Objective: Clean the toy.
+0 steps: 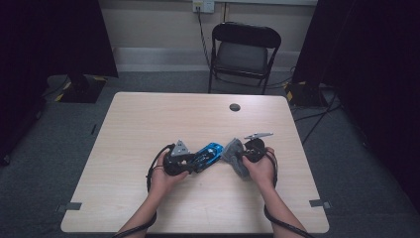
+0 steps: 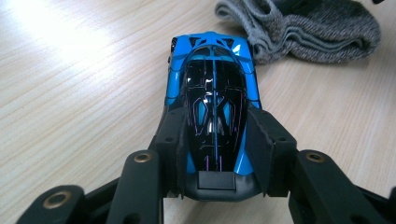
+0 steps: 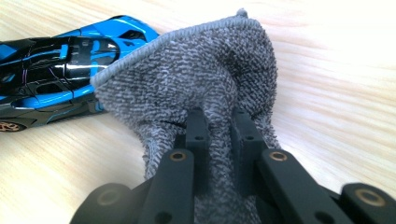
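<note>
Light wood table (image 1: 148, 119), and everything's bunched a bit toward its near edge, roughly mid-width. Grey terry cloth (image 3: 196, 79) is bunched up and pinched tight in the right gripper (image 3: 219, 122), 2 jaws squeezed together on a fold of it, its loose edge just beside the car. Blue and black toy sports car (image 2: 212, 88) sits on the tabletop with the left gripper (image 2: 217, 144) clamped on its sides at 1 end.
</note>
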A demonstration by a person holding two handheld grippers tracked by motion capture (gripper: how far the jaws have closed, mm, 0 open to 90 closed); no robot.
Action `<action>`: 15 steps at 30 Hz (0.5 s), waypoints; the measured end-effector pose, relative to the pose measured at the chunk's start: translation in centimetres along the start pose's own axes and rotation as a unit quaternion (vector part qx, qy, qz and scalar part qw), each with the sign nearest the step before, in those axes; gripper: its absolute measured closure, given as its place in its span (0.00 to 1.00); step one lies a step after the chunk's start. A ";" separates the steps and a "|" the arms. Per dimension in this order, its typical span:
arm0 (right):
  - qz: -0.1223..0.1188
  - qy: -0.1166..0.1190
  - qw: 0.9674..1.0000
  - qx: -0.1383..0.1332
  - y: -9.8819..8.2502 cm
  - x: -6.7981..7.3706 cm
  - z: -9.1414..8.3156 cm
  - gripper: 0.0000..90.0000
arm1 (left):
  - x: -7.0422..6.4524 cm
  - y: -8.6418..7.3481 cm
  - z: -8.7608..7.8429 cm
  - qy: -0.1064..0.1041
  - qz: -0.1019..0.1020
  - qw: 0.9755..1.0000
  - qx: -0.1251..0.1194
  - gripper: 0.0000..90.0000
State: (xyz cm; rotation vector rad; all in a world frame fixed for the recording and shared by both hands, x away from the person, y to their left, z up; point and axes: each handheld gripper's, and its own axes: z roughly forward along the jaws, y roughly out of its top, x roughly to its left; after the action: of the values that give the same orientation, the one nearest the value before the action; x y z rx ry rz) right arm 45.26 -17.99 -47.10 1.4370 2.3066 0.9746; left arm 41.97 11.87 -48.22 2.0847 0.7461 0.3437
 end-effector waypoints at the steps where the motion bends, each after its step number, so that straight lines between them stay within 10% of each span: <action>1: 0.002 -0.001 1.000 -0.003 -0.1 -0.2 -0.3 0.89 | 0.0 0.0 0.0 0.000 0.000 1.000 0.000 0.66; 15: -0.024 0.047 0.998 -0.031 -1.3 1.0 -3.7 0.88 | 0.0 -0.1 0.0 -0.001 -0.001 1.000 -0.003 0.66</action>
State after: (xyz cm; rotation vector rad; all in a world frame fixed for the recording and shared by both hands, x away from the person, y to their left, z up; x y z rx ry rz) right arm 41.92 -19.02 -45.09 1.3329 2.3428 1.1103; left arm 41.95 11.92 -48.28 2.0792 0.7451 0.3433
